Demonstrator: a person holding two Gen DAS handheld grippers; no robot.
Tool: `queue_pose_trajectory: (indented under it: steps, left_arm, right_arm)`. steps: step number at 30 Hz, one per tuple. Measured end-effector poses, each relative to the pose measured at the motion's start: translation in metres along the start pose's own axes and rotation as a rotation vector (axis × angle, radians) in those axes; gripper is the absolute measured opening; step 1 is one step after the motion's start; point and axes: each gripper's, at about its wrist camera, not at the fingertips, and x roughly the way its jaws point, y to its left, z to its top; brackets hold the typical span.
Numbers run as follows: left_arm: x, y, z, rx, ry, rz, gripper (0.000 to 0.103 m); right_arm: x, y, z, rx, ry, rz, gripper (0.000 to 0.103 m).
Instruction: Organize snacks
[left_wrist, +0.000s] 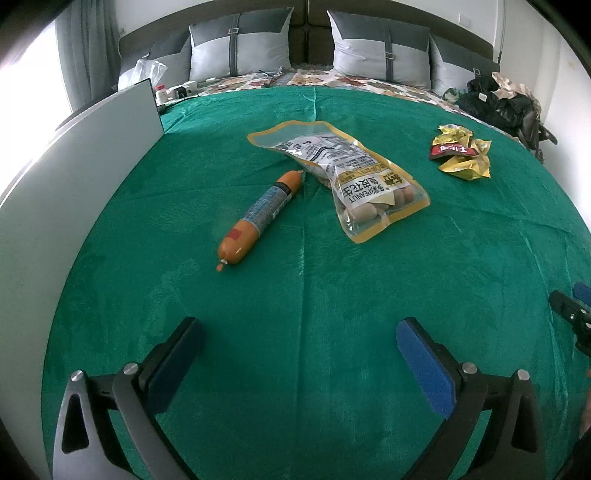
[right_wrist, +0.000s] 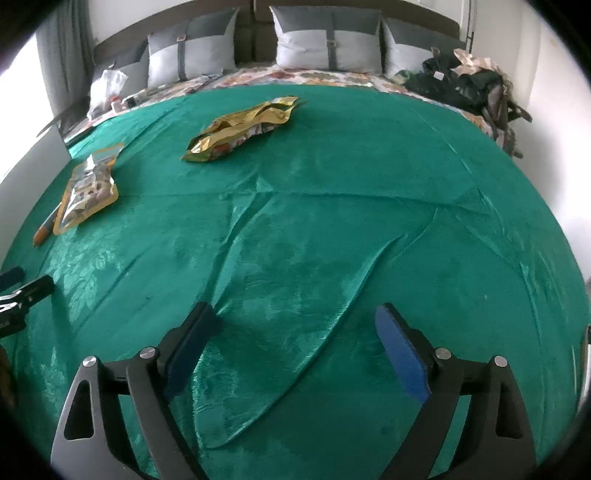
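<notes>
**Operator:** Ahead of my left gripper (left_wrist: 299, 332) and a little to its left lies the sausage stick (left_wrist: 258, 216), flat on the green blanket (left_wrist: 332, 295). Both my tools have their jaws spread wide with nothing between them; the right gripper (right_wrist: 295, 325) hovers over bare, creased cloth.

**Spotter:** Which way does the sausage run?

**Operator:** Its long axis goes diagonally, near end toward my left finger (left_wrist: 177, 354), far end tipped away and to the right, almost touching the peanut pouch (left_wrist: 347, 177). The two look just beside each other at that far tip (I can't tell whether they actually touch).

**Spotter:** And the right side?

**Operator:** From the right wrist view, the gold crumpled packet (right_wrist: 240, 129) sits well ahead and left of centre, with the pouch (right_wrist: 88, 188) far off to the left and the sausage (right_wrist: 46, 227) peeking out beyond its edge. So I judge the left tool is clearly nearer the sausage and pouch, and the right nearer the gold packet.

**Spotter:** What does the grab call for?

**Operator:** I'd say moving the left tool forward and twisting the wrist so the fingers straddle the stick across its width, at mid-body. Nothing is sorted yet, as far as I can judge; the white panel (left_wrist: 74, 166) stands off to the left.
</notes>
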Motion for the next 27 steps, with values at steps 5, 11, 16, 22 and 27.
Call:
queue_pose_trajectory:
  steps: [5, 11, 16, 22, 27]
  left_arm:
    - [0.0000, 0.0000, 0.0000, 0.000, 0.000, 0.000, 0.103]
    - [0.0000, 0.0000, -0.0001, 0.000, 0.000, 0.000, 0.103]
    - [-0.0001, 0.0004, -0.0001, 0.000, 0.000, 0.000, 0.103]
    - [0.0001, 0.0002, -0.0001, 0.000, 0.000, 0.000, 0.103]
    - [0.0002, -0.0001, -0.0001, 0.001, 0.001, 0.001, 0.103]
  right_arm:
    - [-0.0001, -0.0003, -0.0001, 0.000, 0.000, 0.000, 0.092]
    - [-0.0001, -0.0004, -0.0001, 0.000, -0.001, 0.000, 0.092]
    - [-0.0001, -0.0004, -0.0002, 0.000, -0.001, 0.000, 0.092]
    - [0.0000, -0.0003, -0.0002, 0.000, -0.001, 0.000, 0.092]
    - [0.0000, -0.0003, -0.0002, 0.000, -0.001, 0.000, 0.093]
